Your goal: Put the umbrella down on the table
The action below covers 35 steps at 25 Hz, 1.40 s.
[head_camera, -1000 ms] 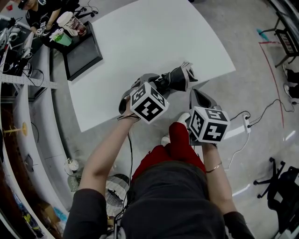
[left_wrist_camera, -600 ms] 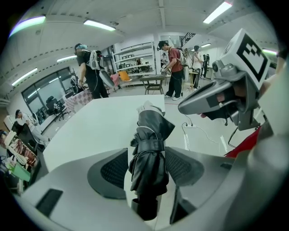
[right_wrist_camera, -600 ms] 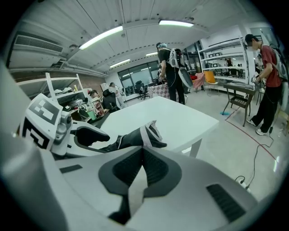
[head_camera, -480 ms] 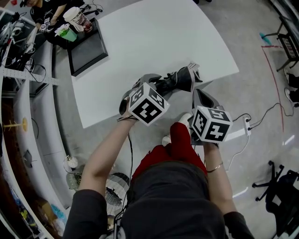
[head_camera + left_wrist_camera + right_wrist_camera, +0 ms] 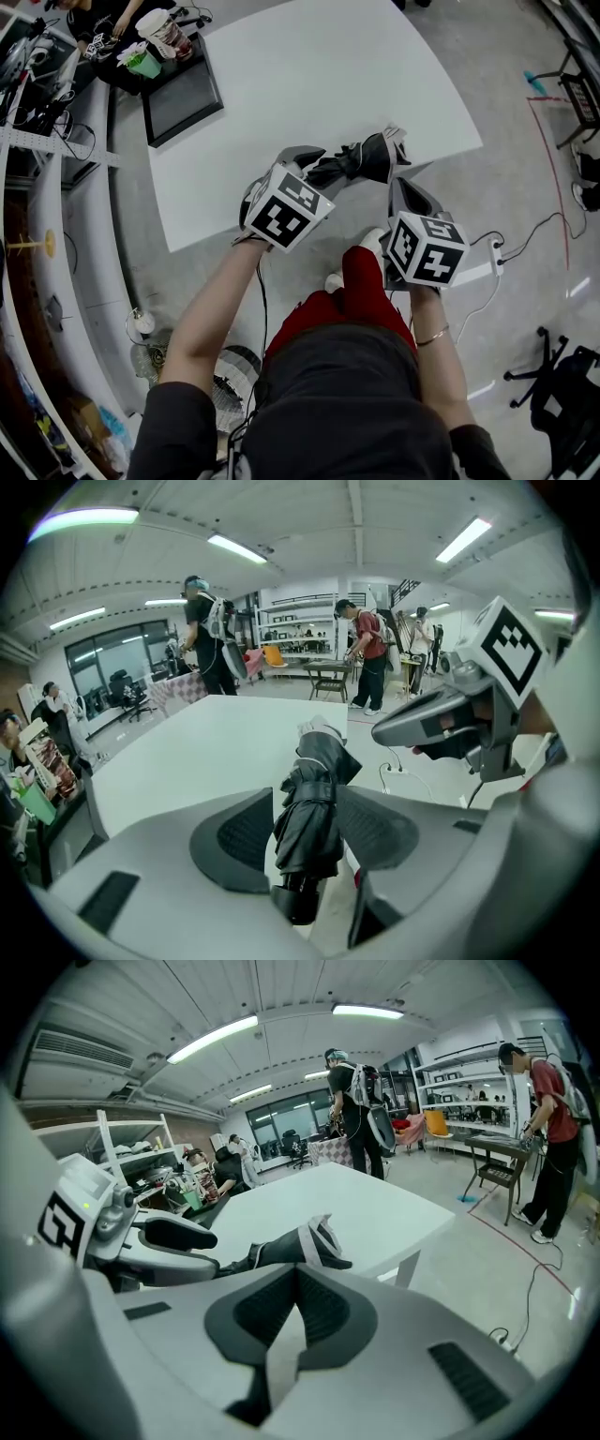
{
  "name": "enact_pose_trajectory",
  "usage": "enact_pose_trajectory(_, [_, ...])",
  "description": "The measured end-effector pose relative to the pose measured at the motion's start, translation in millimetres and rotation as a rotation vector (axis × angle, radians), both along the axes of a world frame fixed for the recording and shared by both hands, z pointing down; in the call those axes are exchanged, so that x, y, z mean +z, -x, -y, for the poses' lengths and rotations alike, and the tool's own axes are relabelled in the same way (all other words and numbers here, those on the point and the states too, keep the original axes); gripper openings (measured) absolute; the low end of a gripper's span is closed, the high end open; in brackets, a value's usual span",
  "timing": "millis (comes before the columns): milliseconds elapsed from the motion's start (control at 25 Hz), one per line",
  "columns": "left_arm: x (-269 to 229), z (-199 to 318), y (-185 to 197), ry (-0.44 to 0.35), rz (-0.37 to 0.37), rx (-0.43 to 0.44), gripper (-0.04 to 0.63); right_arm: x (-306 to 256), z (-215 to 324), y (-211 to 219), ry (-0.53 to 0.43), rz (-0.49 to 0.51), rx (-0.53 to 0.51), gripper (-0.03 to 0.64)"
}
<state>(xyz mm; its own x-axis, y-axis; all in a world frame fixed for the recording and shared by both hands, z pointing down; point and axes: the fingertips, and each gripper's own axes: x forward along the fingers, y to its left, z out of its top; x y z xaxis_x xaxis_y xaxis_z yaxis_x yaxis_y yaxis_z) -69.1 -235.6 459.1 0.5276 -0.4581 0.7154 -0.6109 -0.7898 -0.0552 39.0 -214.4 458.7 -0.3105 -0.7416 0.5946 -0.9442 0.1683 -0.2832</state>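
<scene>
Just closed in with the left gripper [image 5: 309,829] on the folded black umbrella [image 5: 366,157], fingers [image 5: 242,832] grasping its fabric near the handle. Held at the near edge of the white desk [image 5: 309,75], tip end over the top, handle end off it. Probably not set down yet. Right gripper [image 5: 297,1283] clenched, empty.

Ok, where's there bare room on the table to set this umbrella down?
The white table is bare across its middle and far side, everywhere beyond the umbrella at its near edge. Crowded only by the far-left corner: a black tray and cups.
</scene>
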Motion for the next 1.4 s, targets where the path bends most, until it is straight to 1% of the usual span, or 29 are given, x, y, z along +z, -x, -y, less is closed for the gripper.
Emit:
enact_pose_trajectory(160, [-13.2, 0.3, 3.9, -0.026, -0.067, -0.057, 0.179, -6.3, -0.4, 2.1, -0.014, 0.0, -0.005, 0.018])
enact_pose_trajectory(240, [-19.5, -0.4, 5.8, -0.03, -0.108, -0.084, 0.166, -11.0, -0.4, 3.3, -0.025, 0.001, -0.008, 0.018])
enact_pose_trajectory(400, [-30.5, -1.8, 13.6, -0.058, -0.155, -0.14, 0.128, -16.5, -1.2, 4.4, -0.04, 0.0, -0.011, 0.018])
enact_pose_trajectory(640, [-54.3, -2.0, 31.3, -0.119, -0.283, -0.279, 0.042, -21.6, -4.3, 8.8, -0.051, 0.002, -0.02, 0.018])
enact_pose_trajectory(840, [-70.1, -6.4, 50.2, -0.151, -0.368, -0.378, 0.019, -29.4, -7.5, 15.2, -0.067, 0.003, -0.038, 0.018])
enact_pose_trajectory(1000, [-82.7, -13.6, 61.0, -0.18, -0.424, -0.433, 0.013, -37.0, -8.6, 18.1, -0.088, 0.006, -0.049, 0.018])
enact_pose_trajectory(1200, [-98.5, -26.4, 71.0, -0.22, -0.473, -0.477, 0.012, -48.3, -13.3, 22.2, -0.116, 0.009, -0.065, 0.018])
enact_pose_trajectory(1400, [-112.8, -39.0, 87.1, -0.254, -0.497, -0.525, 0.012, -59.2, -19.1, 32.4, -0.142, 0.015, -0.088, 0.018])
